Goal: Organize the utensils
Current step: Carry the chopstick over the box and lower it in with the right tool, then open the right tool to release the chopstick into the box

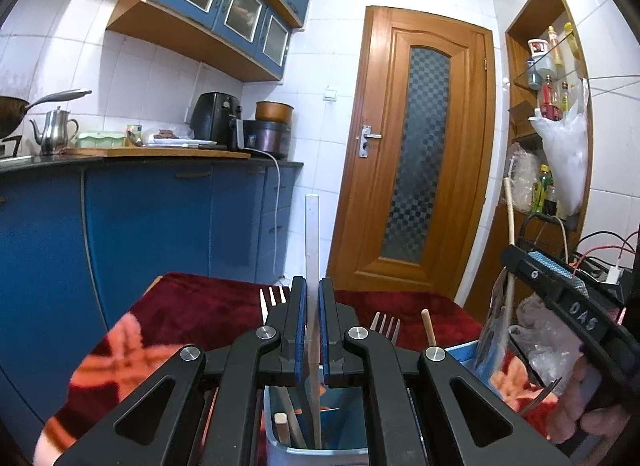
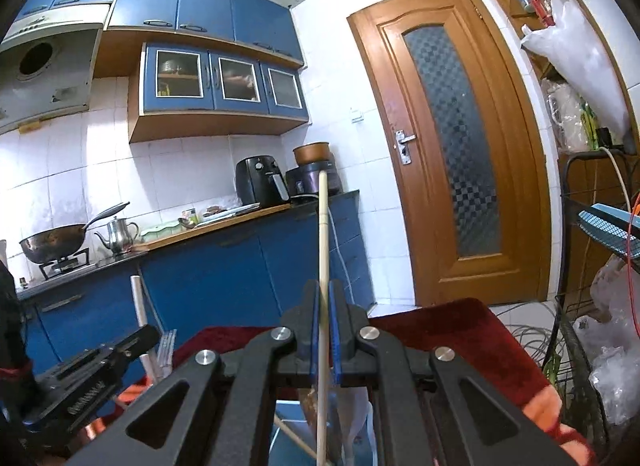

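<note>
1. My left gripper [image 1: 313, 298] is clamped on a white chopstick [image 1: 312, 234] that stands upright, its lower end down inside the blue utensil holder [image 1: 280, 442] directly below the jaws.
2. My right gripper [image 2: 324, 302] is pinched tight on a wooden chopstick [image 2: 323, 225], also upright; its tip reaches down over a blue container that I take to be the same holder, though the linkage hides most of it.
3. The holder sits on a dark red blanket [image 1: 208, 306]. Fork tines [image 1: 273, 300] rise just behind the left fingers, and a second fork [image 1: 385, 328] and a wooden stick [image 1: 429, 326] stand to the right.
4. I judge the step in hand to be dropping both chopsticks into the holder. To do it well, I should keep each stick vertical and lower it until its end bears on the bottom before I ease the jaws apart.
5. I should place the two sticks in one compartment, clear of the flat wooden handle [image 1: 281, 426] already inside.
6. Risk: the right gripper crowds the left from the side, so I would release one at a time.
</note>
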Demonstrator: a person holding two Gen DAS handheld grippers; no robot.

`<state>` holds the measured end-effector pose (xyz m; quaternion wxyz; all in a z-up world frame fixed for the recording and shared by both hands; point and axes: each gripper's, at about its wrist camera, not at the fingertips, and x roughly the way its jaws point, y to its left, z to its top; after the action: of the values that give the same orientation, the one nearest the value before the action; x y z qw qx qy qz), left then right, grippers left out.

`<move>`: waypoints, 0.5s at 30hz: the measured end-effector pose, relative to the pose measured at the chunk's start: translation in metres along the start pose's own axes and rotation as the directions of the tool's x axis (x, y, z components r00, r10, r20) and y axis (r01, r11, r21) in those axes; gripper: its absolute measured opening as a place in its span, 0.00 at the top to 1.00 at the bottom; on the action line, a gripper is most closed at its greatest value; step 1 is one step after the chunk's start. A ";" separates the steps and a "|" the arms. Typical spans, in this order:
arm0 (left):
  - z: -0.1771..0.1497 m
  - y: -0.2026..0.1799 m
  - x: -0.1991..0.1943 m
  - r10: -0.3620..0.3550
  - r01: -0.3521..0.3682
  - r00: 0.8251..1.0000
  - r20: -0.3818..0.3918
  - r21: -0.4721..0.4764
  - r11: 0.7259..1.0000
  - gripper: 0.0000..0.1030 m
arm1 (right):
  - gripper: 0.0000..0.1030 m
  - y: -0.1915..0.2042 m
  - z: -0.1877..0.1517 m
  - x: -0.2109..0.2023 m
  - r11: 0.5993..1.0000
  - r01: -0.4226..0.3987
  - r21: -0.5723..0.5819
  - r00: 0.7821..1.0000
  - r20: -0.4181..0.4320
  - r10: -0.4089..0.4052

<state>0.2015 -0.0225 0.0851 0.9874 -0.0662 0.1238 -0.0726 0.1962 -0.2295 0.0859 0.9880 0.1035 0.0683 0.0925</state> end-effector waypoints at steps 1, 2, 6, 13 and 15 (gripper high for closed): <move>0.000 0.000 0.000 -0.001 0.001 1.000 0.000 -0.002 1.000 0.94 | 0.93 0.001 -0.003 0.001 1.000 0.009 -0.013 1.000 0.006 -0.009; 0.000 0.001 0.000 -0.002 0.002 1.000 -0.001 -0.003 1.000 0.94 | 0.93 0.002 -0.006 0.001 1.000 0.014 -0.022 1.000 0.006 -0.014; -0.001 0.001 0.001 -0.005 0.005 1.000 -0.006 -0.003 1.000 0.94 | 0.92 0.004 -0.018 0.002 0.999 0.007 -0.040 1.000 -0.026 -0.008; 0.001 0.001 0.001 -0.029 0.028 0.999 -0.042 -0.018 0.999 0.80 | 0.82 0.000 -0.016 -0.009 0.999 -0.016 -0.029 0.998 -0.065 0.015; 0.004 -0.001 -0.005 -0.035 0.034 0.999 -0.038 -0.019 0.999 0.76 | 0.80 -0.001 -0.013 -0.014 1.000 -0.026 -0.013 0.997 -0.067 0.025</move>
<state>0.1979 -0.0224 0.0898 0.9828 -0.0758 0.1422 -0.0898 0.1805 -0.2309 0.0751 0.9845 0.0945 0.0994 0.1090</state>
